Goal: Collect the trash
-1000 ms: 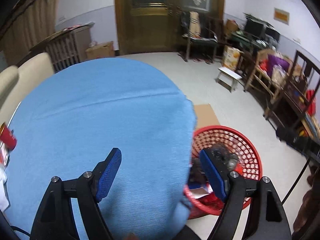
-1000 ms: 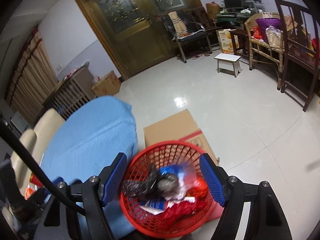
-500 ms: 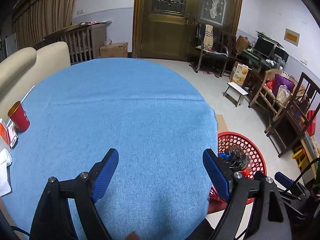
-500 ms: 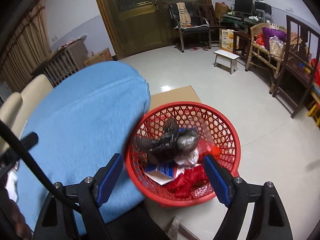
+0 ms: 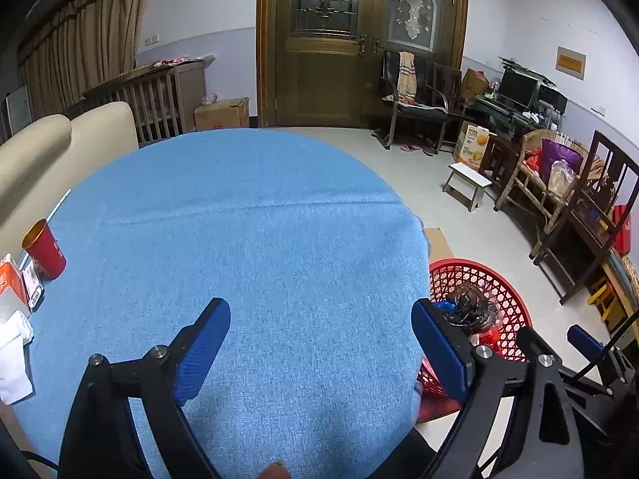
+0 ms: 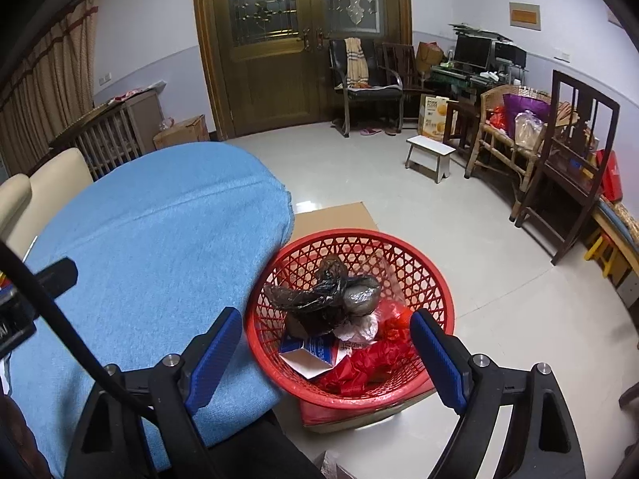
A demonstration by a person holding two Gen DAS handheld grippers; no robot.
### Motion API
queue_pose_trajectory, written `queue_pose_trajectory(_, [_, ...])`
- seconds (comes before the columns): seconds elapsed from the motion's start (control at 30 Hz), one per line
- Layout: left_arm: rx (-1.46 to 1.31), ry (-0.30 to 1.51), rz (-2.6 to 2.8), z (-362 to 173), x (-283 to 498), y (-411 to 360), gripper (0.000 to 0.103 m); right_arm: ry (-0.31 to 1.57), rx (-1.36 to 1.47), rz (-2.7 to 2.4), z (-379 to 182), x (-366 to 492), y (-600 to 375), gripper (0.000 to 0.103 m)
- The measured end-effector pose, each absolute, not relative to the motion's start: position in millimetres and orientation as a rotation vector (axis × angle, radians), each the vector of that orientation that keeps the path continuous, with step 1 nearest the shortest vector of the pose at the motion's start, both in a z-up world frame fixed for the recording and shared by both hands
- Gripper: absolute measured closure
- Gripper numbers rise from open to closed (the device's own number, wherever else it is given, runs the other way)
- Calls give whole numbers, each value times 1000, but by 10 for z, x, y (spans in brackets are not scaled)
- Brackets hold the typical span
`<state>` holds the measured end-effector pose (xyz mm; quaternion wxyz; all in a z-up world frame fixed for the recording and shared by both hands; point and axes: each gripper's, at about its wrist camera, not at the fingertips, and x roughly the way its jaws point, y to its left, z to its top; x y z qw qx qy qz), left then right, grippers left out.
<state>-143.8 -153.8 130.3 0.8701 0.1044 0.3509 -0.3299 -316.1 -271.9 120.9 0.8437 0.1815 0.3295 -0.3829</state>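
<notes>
With both grippers wide open and empty, my left gripper is nearer the red cup, far left; red basket sits right.

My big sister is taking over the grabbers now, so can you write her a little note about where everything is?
Left gripper: open, empty, over the blue tablecloth.
Right gripper: open, empty, above the red plastic lattice basket on the floor.
Done: a crumpled black plastic bag, red wrappers and a blue-and-white carton lie in the basket.
Left: maybe the red paper cup and white tissue at the table's left edge.
</notes>
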Motion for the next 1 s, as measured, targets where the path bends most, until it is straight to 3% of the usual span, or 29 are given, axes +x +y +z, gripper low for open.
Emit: queue_pose_trajectory(1.0, [248, 729, -700, 1270, -1548, -1550, 11, 676, 401, -824, 1201, -3233, -2758, 15])
